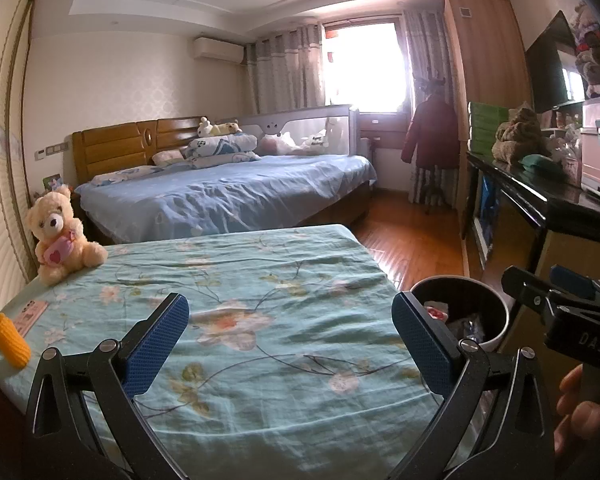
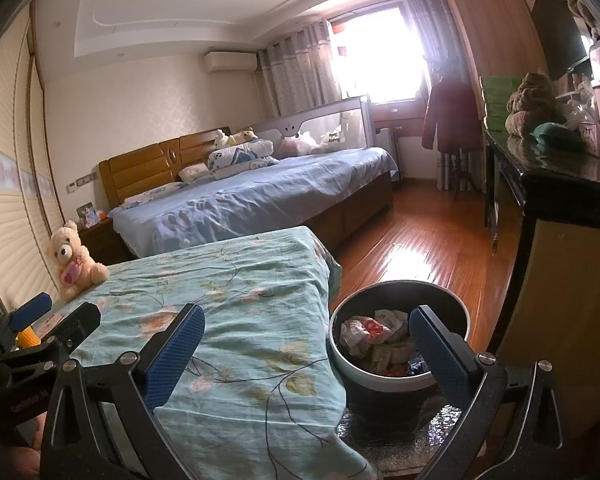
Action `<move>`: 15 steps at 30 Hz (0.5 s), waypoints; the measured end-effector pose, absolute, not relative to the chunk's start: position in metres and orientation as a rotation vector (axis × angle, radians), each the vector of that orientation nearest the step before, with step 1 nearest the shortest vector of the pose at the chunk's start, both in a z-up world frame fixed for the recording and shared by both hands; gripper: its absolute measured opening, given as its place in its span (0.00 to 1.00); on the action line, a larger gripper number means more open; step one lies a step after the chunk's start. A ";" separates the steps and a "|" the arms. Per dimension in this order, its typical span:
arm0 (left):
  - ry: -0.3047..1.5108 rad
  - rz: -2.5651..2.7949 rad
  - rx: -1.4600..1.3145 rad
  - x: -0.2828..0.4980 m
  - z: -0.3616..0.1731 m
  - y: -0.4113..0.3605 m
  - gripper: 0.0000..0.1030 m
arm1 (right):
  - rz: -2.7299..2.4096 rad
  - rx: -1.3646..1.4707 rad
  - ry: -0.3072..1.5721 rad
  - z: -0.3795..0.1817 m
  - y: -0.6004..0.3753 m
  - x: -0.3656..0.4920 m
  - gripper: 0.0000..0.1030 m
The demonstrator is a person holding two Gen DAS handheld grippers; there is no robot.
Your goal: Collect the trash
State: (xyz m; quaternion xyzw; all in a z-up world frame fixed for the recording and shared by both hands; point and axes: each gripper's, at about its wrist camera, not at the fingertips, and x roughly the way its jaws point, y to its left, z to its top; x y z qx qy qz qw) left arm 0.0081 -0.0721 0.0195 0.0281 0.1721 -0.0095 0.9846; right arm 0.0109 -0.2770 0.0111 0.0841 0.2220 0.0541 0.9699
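A round dark trash bin [image 2: 396, 376] with a pale rim stands on the floor to the right of a table covered in a teal floral cloth [image 2: 236, 296]. Crumpled wrappers and papers [image 2: 374, 332] lie inside it. The bin also shows in the left wrist view [image 1: 496, 312]. My left gripper [image 1: 292, 340] is open and empty above the cloth. My right gripper [image 2: 306, 354] is open and empty, straddling the cloth's edge and the bin. The right gripper's body shows at the right edge of the left wrist view [image 1: 560, 304].
A cream teddy bear [image 1: 60, 236] sits at the table's far left corner, with a yellow knitted corn [image 1: 10, 340] and a pink card [image 1: 30, 314] at its left edge. Beyond are a blue bed [image 1: 228, 196], wood floor [image 2: 416, 244] and a dark cluttered sideboard [image 2: 560, 180].
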 end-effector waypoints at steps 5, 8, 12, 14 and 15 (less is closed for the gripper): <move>0.347 -0.019 0.055 0.009 0.019 -0.074 1.00 | 0.110 0.168 0.451 0.011 -0.275 0.010 1.00; 0.346 -0.020 0.056 0.008 0.019 -0.072 1.00 | 0.111 0.169 0.452 0.011 -0.274 0.010 1.00; 0.345 -0.020 0.056 0.008 0.019 -0.073 1.00 | 0.111 0.167 0.452 0.011 -0.273 0.010 1.00; 0.346 -0.018 0.056 0.008 0.019 -0.073 1.00 | 0.111 0.167 0.451 0.011 -0.274 0.010 1.00; 0.346 -0.019 0.056 0.008 0.019 -0.074 1.00 | 0.111 0.167 0.452 0.011 -0.274 0.010 1.00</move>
